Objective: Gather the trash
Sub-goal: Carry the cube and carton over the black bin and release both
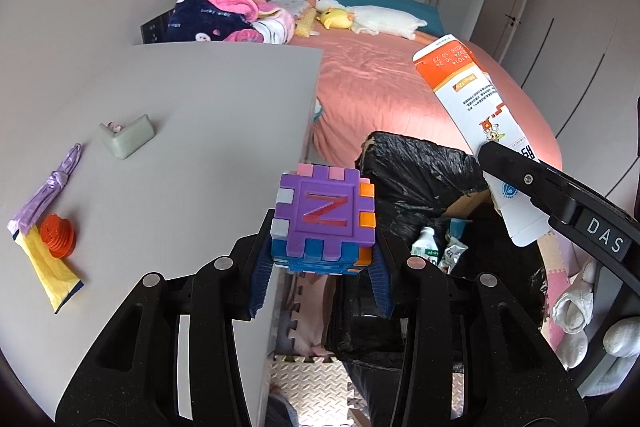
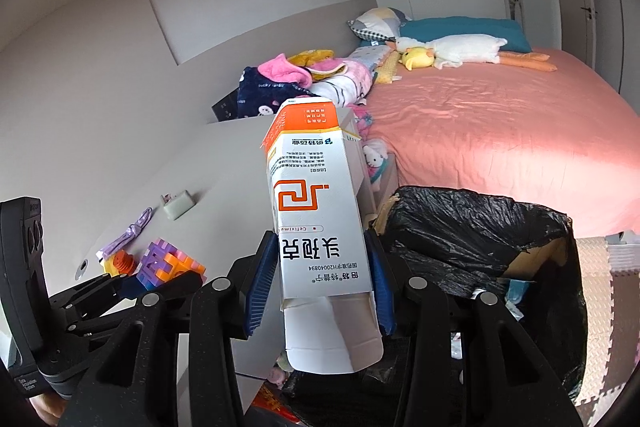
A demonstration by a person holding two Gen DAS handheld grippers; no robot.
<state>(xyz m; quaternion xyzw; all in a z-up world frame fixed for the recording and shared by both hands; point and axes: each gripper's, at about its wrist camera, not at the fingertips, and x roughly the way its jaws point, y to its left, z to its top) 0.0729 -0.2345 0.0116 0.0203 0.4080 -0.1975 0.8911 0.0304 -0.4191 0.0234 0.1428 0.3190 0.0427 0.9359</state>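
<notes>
Left tongs (image 1: pixel 322 259) clamp a puzzle cube (image 1: pixel 325 217); right tongs (image 2: pixel 320 291) clamp a medicine box (image 2: pixel 316 211) beside the bin (image 2: pixel 480 227).

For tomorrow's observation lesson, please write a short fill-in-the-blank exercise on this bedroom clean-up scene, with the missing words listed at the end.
1. The left gripper holds a purple puzzle cube whose top face shows the letter ____.
2. The right gripper holds a white and ____ medicine box.
3. The trash bin beside the table is lined with a ____ plastic bag.
4. The sheet on the bed is ____.

Missing words: Z; orange; black; pink
</notes>
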